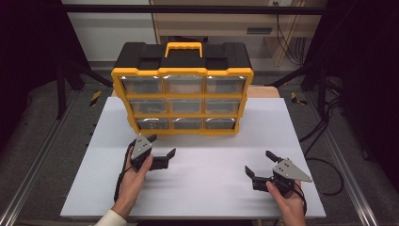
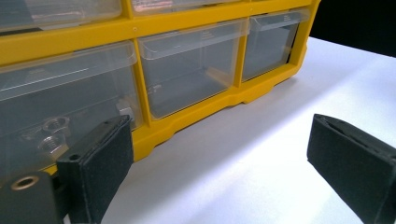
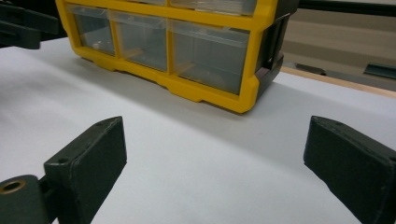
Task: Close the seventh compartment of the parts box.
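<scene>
One white table [image 1: 197,183]; yellow drawer organizer [image 1: 182,96] on it, dark room around.

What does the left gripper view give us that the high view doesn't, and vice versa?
Left gripper view alone: metal nuts lying in the bottom-left drawer, close behind the wide-open jaws of the left gripper. High view alone: the organizer's black top with its yellow handle, all nine drawers, both hands and the open right gripper. Shared: the yellow drawer organizer standing on the white table, and the left gripper, holding nothing.
</scene>
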`<state>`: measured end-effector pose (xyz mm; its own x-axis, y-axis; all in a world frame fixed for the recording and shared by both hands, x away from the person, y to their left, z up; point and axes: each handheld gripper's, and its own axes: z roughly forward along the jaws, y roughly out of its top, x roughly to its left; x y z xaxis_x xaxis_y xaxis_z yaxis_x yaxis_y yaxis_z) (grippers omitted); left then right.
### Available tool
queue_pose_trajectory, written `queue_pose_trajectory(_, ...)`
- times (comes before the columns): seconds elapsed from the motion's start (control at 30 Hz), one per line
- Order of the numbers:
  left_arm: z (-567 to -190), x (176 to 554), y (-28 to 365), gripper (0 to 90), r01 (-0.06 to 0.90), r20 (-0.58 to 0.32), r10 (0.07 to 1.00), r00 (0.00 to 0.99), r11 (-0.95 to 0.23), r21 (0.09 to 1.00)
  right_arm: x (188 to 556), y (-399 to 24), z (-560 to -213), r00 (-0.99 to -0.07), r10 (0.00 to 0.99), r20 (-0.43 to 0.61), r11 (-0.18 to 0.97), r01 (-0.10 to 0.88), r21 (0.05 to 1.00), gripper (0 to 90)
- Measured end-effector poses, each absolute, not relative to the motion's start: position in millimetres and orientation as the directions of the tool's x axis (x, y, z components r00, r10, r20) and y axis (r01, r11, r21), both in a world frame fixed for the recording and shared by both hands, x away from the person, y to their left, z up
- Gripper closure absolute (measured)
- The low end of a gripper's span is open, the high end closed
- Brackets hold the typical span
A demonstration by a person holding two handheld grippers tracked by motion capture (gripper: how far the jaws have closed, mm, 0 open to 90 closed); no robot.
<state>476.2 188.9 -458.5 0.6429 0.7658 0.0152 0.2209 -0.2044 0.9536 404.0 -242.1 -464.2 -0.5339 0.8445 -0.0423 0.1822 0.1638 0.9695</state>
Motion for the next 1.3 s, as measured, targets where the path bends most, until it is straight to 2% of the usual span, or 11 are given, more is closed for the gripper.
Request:
queue_pose_trajectory(0.2,-457.5,473.6,192.5,4.1,0.209,0.022,0.757,0.653,-0.208,0.955,403.1,-243.9,-462.6,-0.522,0.849,-0.077,0.184,0.156,0.971,8.7)
queue_pose_trajectory(0.5,-455.2,469.8,199.9,3.5,0.2,0.024,0.76,0.649,-0.201,0.959,403.3,-244.9,-463.6,-0.506,0.86,-0.065,0.171,0.165,0.971,4.7)
queue_pose_trajectory(1.03,-448.1,464.2,207.2,2.9,0.157,0.038,0.754,0.656,-0.185,0.97,402.6,-245.6,-462.4,-0.5,0.863,-0.074,0.174,0.156,0.972,7.2)
queue_pose_trajectory(1.3,-444.4,460.1,211.8,2.9,0.138,0.05,0.752,0.657,-0.185,0.973,402.1,-246.2,-462.2,-0.5,0.864,-0.059,0.16,0.162,0.974,5.4)
